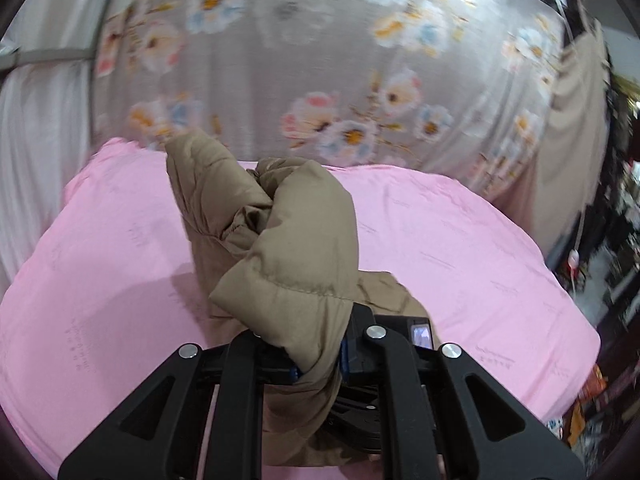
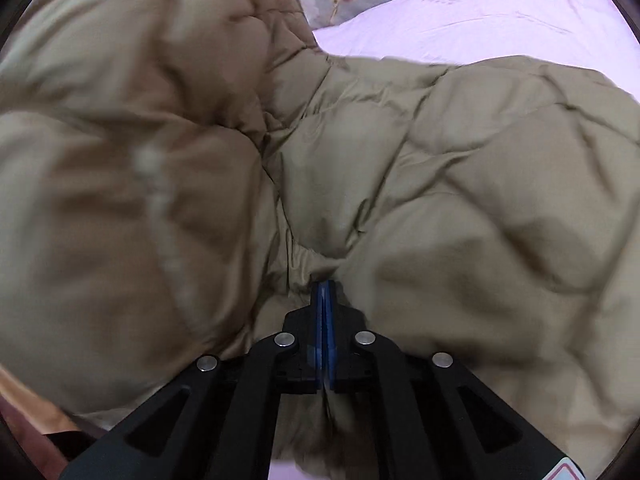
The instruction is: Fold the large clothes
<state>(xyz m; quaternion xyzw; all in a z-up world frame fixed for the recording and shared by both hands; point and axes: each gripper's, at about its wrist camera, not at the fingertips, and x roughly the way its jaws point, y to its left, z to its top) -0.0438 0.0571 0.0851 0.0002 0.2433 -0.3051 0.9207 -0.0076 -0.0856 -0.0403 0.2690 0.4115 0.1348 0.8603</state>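
Note:
A tan quilted puffer jacket [image 2: 440, 184] fills most of the right wrist view, bunched and blurred on the left. My right gripper [image 2: 323, 292] is shut on a fold of the jacket, blue pads pressed together. In the left wrist view my left gripper [image 1: 320, 360] is shut on a bunched part of the same jacket [image 1: 288, 240], which stands up over the fingers and hides the tips. The jacket is held above a pink sheet [image 1: 460, 248].
The pink sheet [image 2: 500, 12] covers a bed. Behind it is a grey floral bedcover [image 1: 320, 60]. White fabric [image 1: 32, 128] is at the left. Dark clutter [image 1: 616, 240] stands past the bed's right edge.

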